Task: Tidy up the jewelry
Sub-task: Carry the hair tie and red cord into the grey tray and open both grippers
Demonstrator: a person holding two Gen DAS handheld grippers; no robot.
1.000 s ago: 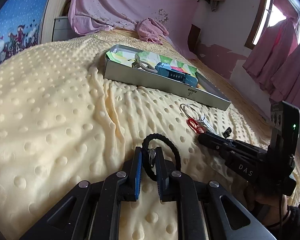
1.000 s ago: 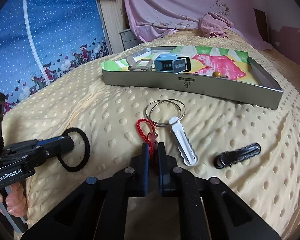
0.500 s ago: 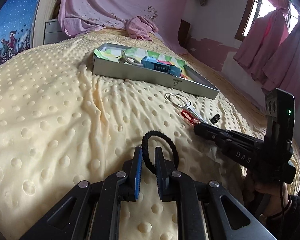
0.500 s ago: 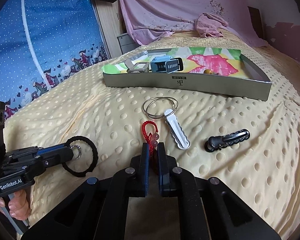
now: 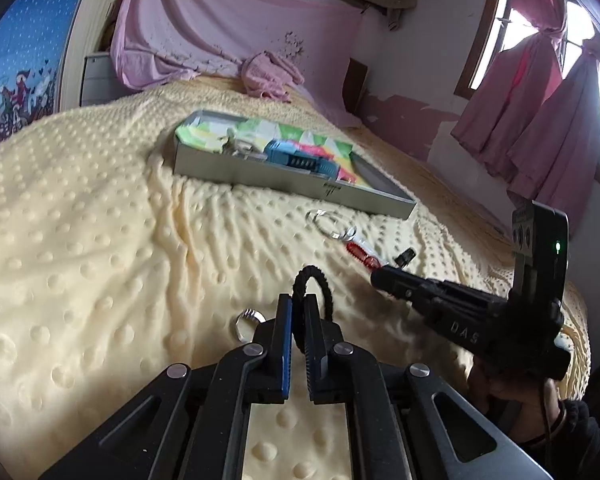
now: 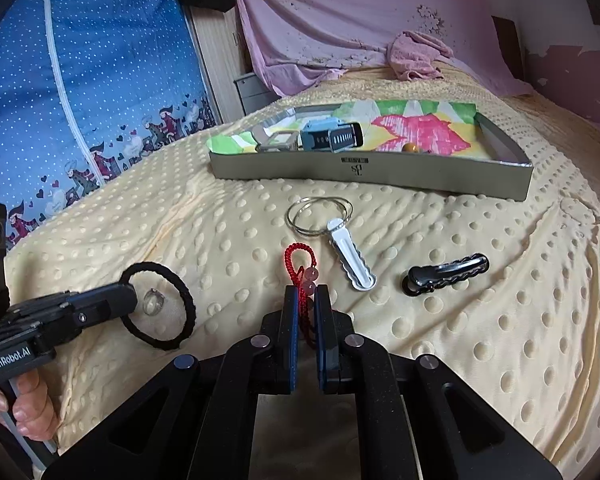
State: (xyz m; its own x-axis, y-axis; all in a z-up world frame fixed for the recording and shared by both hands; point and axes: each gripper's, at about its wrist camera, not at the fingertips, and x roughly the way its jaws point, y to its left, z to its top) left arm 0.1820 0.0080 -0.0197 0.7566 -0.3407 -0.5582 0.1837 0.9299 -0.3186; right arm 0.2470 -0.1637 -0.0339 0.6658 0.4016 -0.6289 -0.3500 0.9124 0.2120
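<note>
Both tongs lie low over the bed: left tongs (image 5: 296, 312) pinch the black hair tie (image 5: 314, 286), right tongs (image 6: 305, 300) seemingly grip the red cord (image 6: 298, 264).

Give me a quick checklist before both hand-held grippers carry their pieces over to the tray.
1. Left hand-held gripper pinching black hair tie: ok, band sits between the fingers.
2. Right hand-held gripper closed on red cord charm: ok.
3. Small ring clear of the hair tie: not ok, it lies loose on the blanket inside the loop.
4. Tray has free space: ok, right half open.
5. White clip and black clip outside the lift path: ok.
6. Grip firmness: cannot tell.
</note>
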